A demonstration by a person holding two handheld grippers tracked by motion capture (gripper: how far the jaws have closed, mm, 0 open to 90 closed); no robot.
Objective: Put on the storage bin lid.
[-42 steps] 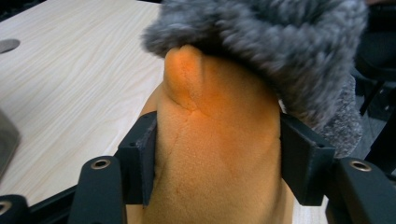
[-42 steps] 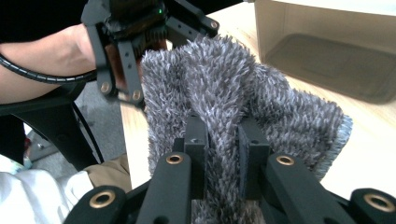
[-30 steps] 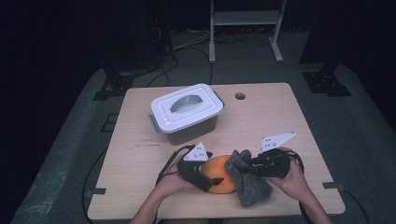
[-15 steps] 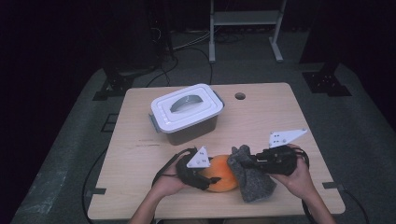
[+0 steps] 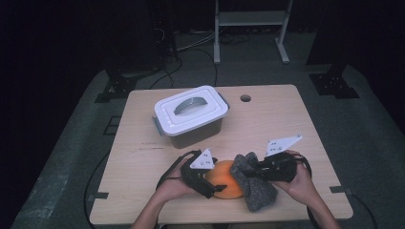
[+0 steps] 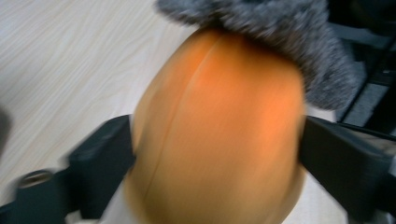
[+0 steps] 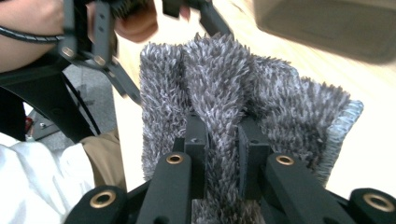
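The orange ball (image 6: pixel 215 135) sits near the table's (image 5: pixel 286 124) front edge, blurred in the left gripper view, its top hidden under the grey shaggy cloth (image 6: pixel 280 32) and its base cut off. The left gripper (image 5: pixel 210 183) has just been opening, its jaws set wide on either side of the ball (whether they press it I cannot tell). The right gripper (image 7: pixel 223 144) is clamped on a fold of cloth, just right of the ball. Behind stands a lidded white box (image 5: pixel 191 114), well apart.
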